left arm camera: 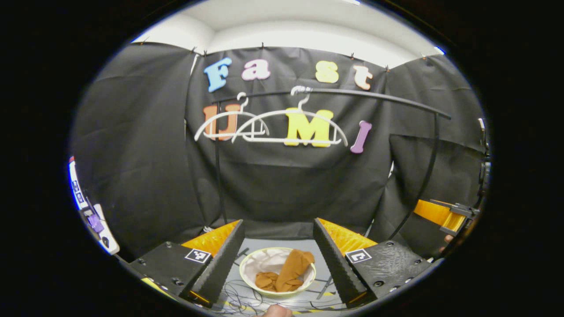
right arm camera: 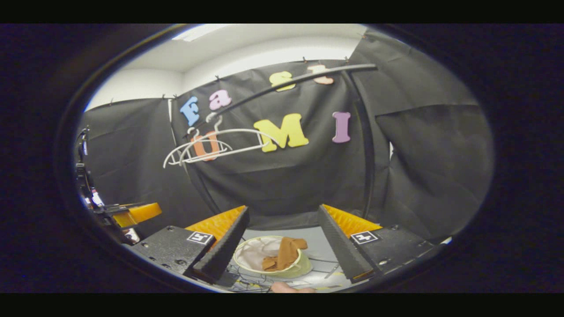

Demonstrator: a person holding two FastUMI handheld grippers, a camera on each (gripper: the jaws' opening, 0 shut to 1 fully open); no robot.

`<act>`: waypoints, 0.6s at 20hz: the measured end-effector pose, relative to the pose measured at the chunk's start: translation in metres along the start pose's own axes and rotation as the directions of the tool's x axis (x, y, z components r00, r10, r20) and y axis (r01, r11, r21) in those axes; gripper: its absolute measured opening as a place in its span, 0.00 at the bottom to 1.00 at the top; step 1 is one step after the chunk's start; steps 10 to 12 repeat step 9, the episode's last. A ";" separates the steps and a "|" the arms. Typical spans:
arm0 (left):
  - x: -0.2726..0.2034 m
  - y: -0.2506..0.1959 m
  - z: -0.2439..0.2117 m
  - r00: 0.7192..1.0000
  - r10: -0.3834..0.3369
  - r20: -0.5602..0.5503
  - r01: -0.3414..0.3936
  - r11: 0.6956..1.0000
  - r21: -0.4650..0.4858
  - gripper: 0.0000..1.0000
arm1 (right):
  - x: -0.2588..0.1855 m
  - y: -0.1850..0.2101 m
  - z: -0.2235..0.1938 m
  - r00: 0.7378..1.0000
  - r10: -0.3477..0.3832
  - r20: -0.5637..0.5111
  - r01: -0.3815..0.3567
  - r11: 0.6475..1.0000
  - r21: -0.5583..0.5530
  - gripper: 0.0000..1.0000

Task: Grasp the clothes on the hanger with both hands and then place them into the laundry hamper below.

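An orange-brown garment (left arm camera: 285, 274) lies crumpled in the round pale hamper (left arm camera: 246, 272) on the floor, partly draped over its far rim. In the right gripper view the same garment (right arm camera: 282, 255) sits in the hamper (right arm camera: 244, 257). Two bare white hangers (left arm camera: 288, 127) hang on the black rail (left arm camera: 374, 96) above; the hangers (right arm camera: 211, 147) carry no clothes. My left gripper (left arm camera: 278, 253) is open above the hamper, nothing between its fingers. My right gripper (right arm camera: 282, 244) is also open and holds nothing. The right gripper's orange finger (left arm camera: 440, 213) shows at the far right of the left gripper view.
The rail's black uprights (left arm camera: 218, 176) stand behind the hamper. Cables (left arm camera: 238, 301) lie on the grey floor around it. A white device (left arm camera: 92, 215) stands at the left edge. A fingertip (left arm camera: 277, 311) shows at the bottom edge.
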State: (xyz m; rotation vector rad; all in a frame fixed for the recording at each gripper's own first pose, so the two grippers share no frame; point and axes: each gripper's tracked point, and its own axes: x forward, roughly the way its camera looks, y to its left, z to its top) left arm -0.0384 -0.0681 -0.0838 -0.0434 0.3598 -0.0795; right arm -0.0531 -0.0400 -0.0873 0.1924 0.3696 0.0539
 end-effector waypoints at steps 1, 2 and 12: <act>-0.014 -0.004 0.010 1.000 0.003 0.027 -0.003 1.000 0.003 0.89 | -0.013 -0.003 0.014 0.999 0.002 0.037 -0.002 1.000 -0.004 0.99; -0.030 -0.007 0.023 0.998 0.008 0.057 -0.008 1.000 0.006 0.89 | -0.025 -0.004 0.027 0.998 -0.002 0.064 0.002 1.000 -0.002 0.99; -0.105 0.010 0.086 0.958 0.021 0.287 -0.039 0.998 0.058 0.89 | -0.082 -0.003 0.082 0.977 -0.009 0.211 0.019 0.999 -0.043 0.99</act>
